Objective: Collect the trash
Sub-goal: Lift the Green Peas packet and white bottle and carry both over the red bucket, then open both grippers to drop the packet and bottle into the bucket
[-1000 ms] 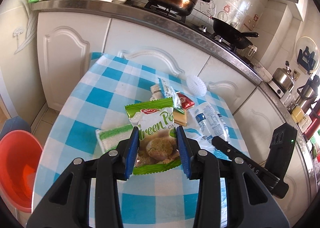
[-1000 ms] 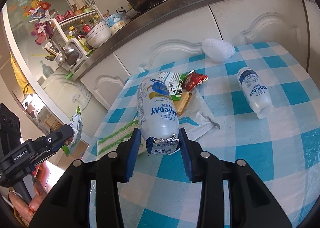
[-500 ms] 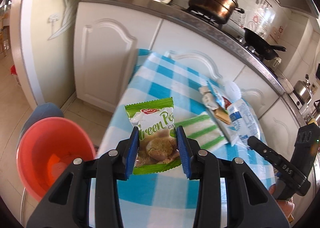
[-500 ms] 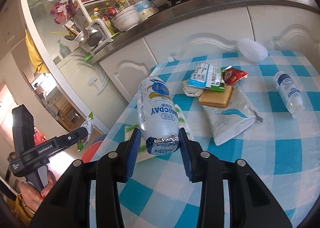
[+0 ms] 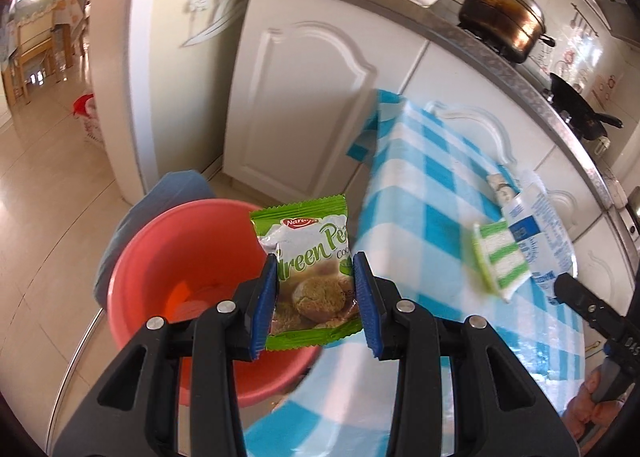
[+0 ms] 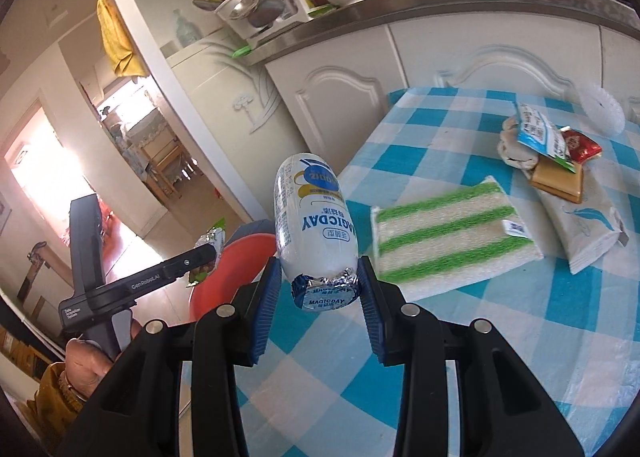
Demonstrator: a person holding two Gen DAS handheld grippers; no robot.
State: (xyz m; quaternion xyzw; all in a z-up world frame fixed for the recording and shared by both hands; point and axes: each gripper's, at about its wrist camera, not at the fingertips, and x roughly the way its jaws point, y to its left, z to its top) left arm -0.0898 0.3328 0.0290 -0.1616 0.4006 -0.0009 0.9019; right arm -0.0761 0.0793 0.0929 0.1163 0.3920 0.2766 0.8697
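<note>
Left gripper (image 5: 316, 289): you are pinching the cookie packet (image 5: 310, 269) above the red basin (image 5: 160, 257). Right gripper (image 6: 320, 289): you are clamping the bottle (image 6: 314, 225) over the table (image 6: 520, 337) edge.

Snack packet (image 5: 310, 269): green border, white panel, red logo patch, green lettering, brown-green biscuits printed.
Basin (image 5: 176, 257): plain coral-red, orange patch at bottom.
Tablecloth (image 6: 500, 321): blue-and-white check.
Bottle (image 6: 316, 233): white, blue disc and yellow swirl near far end, blue lettering, silver-blue foil cap.
Sponge cloth (image 6: 452, 241): cream with green stripes, small white tag.
Gripper pads (image 5: 266, 297): blue, ribbed; frames black.
Tissue pack (image 6: 588, 225): white, blue feather mark.
Sachet (image 6: 580, 145): red.
Flat wrapper (image 6: 558, 179): tan-gold.
Cabinet doors (image 5: 304, 97): white.
Pot (image 5: 502, 19): dark bronze.
</note>
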